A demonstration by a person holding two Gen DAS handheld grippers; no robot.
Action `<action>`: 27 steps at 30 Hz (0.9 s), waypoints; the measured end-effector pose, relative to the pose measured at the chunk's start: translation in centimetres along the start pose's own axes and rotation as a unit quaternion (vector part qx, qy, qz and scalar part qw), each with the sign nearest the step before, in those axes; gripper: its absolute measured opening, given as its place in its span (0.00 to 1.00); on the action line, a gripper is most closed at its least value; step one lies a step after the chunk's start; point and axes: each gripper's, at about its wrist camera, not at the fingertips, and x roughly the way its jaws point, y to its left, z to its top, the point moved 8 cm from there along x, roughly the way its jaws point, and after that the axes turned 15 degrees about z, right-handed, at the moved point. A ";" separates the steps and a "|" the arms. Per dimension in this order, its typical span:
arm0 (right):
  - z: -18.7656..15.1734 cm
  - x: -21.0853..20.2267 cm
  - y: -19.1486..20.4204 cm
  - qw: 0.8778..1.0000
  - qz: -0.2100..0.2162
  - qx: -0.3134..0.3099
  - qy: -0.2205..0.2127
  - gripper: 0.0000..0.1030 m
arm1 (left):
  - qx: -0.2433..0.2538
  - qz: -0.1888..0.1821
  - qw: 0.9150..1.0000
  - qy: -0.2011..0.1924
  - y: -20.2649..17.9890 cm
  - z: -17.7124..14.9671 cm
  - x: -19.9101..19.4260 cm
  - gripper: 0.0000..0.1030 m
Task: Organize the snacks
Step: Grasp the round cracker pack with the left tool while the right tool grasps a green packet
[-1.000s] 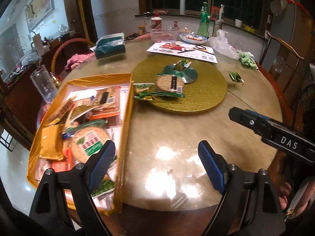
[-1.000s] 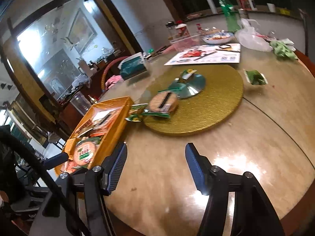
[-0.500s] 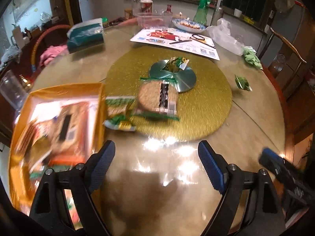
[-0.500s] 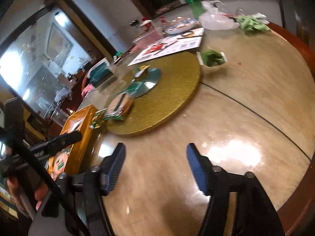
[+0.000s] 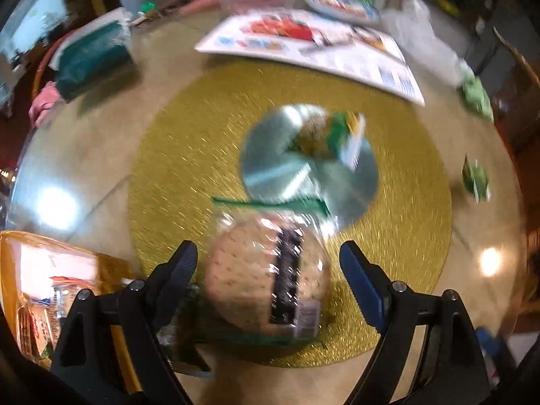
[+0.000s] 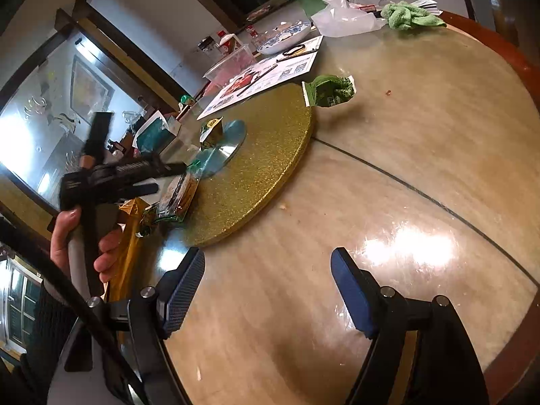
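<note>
Reaching for the round cracker packet, the left gripper hangs spread, packet between its fingers, untouched. Next: lower, pinch. Right gripper spread, empty.

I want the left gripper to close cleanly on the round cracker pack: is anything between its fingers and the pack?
Nothing visible is. The left gripper is open, and the round cracker pack on the gold turntable lies between its fingers with a gap on each side. A small green packet lies close beside it.
</note>
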 end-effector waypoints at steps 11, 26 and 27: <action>0.4 -0.4 -0.5 0.999 -0.036 -0.006 -0.001 0.75 | 0.038 0.053 0.997 -0.033 -2.3 -6.3 -2.8 0.75; 1.1 -0.6 0.8 0.999 -0.046 -0.029 -0.005 0.75 | 0.084 0.031 0.994 -0.057 -4.7 -16.4 -7.6 0.75; 1.1 -0.5 0.9 0.998 -0.046 -0.030 -0.004 0.75 | 0.085 0.031 0.994 -0.057 -4.7 -16.8 -7.7 0.75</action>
